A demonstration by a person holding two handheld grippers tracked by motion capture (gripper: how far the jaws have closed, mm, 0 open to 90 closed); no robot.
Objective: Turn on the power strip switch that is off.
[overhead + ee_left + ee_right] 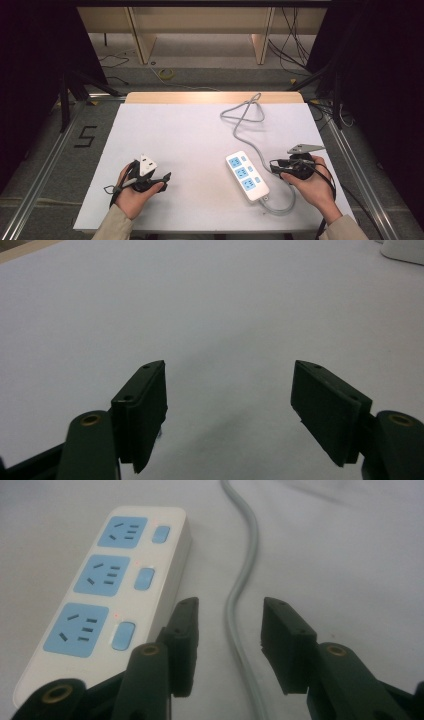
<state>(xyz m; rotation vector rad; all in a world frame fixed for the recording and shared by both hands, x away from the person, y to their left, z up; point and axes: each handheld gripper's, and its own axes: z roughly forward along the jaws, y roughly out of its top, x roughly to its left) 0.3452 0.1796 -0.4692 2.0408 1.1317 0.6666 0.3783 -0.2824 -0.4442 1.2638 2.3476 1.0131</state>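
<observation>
Nearby, floor marking (86,136) "5".

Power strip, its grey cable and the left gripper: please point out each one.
power strip (246,176), high view, middle blue socket.
grey cable (242,575), right gripper view, bend beside the strip.
left gripper (229,412), left gripper view, midway between its open jaws.

A white worktop (165,130) with a wood strip along its far edge sits on grey floor (45,145). Pale wooden furniture legs (142,40) stand beyond; black, possibly curtained, surroundings (385,75) flank both sides.
</observation>
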